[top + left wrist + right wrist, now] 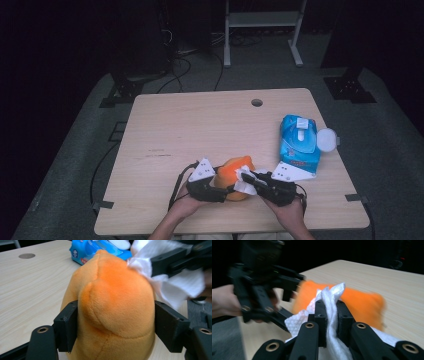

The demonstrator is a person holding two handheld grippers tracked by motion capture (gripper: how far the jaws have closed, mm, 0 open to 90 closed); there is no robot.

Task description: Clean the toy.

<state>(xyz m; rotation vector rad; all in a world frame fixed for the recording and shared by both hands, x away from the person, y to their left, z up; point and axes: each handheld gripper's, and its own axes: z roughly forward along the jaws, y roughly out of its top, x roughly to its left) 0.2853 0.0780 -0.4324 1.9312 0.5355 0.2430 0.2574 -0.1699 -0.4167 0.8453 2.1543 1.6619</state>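
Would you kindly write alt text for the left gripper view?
An orange plush toy sits between the left gripper's black jaws on a wooden table. The right gripper holds a white wipe against its top, with a blue wipes pack behind.

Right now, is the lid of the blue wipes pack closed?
No: in the high view the wipes pack has its round white lid flipped open to its right side.
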